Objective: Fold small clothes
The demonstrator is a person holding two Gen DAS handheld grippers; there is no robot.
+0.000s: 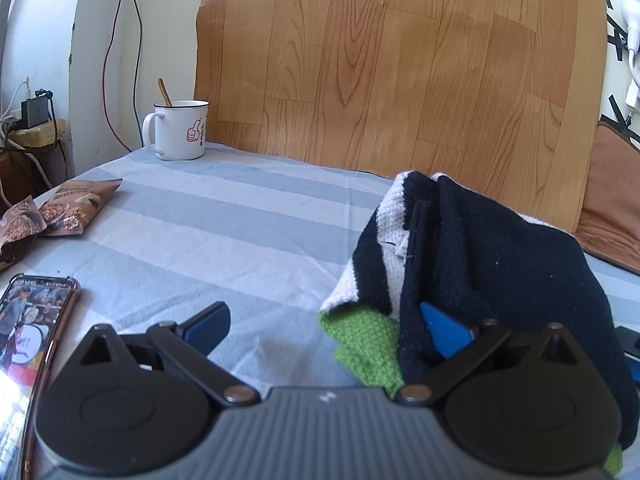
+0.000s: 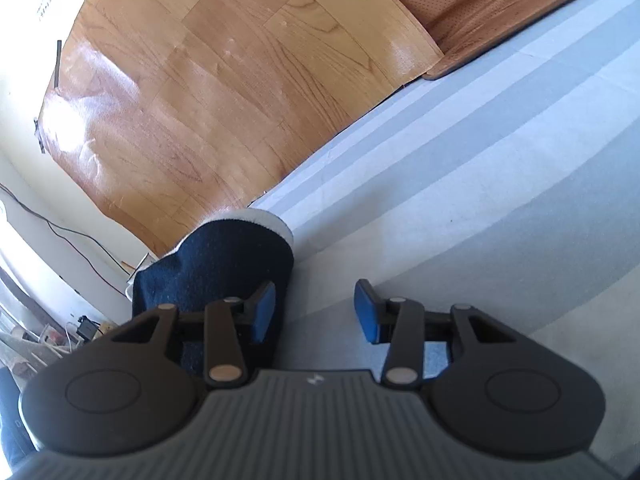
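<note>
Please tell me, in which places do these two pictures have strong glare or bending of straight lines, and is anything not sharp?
Left wrist view: the phone glares white at its lower end; fisheye bends the wood-pattern sheet; the knitted garment looks sharp. Right wrist view: sunlight washes out the sheet at left; the striped cloth appears tilted and curved; corners are dark.

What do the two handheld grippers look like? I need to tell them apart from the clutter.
Both look alike: the left gripper and right gripper each have a ribbed grey body with a small white logo, two rounded black housings, black linkage arms with metal pivot pins, and blue finger pads. No cables or sleeves show.
</note>
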